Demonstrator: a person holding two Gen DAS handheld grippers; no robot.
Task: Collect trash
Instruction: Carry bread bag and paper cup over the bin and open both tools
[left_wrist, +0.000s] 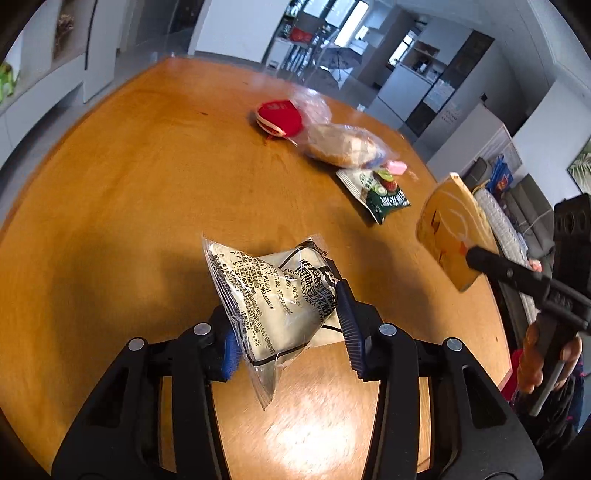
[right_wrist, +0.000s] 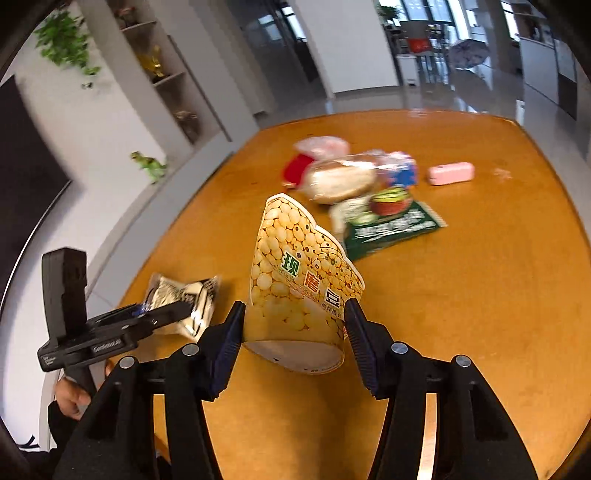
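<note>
My left gripper (left_wrist: 288, 328) is shut on a white soymilk powder packet (left_wrist: 273, 295) and holds it above the wooden table (left_wrist: 129, 184). My right gripper (right_wrist: 293, 332) is shut on a crushed yellow paper cup (right_wrist: 295, 280) printed with soybeans, held above the table (right_wrist: 480, 295). The cup also shows in the left wrist view (left_wrist: 450, 229), and the packet in the right wrist view (right_wrist: 184, 299). A green snack wrapper (right_wrist: 391, 225) and a bagged bread roll (right_wrist: 340, 181) lie further back on the table.
A red round pouch (left_wrist: 279, 118), a clear plastic bag (left_wrist: 314, 107) and a pink case (right_wrist: 450, 172) lie near the wrapper (left_wrist: 380, 188) and the bread (left_wrist: 340, 144). The table edge runs close on the right of the left wrist view. Shelves and a green toy dinosaur (right_wrist: 149, 166) stand beyond the table.
</note>
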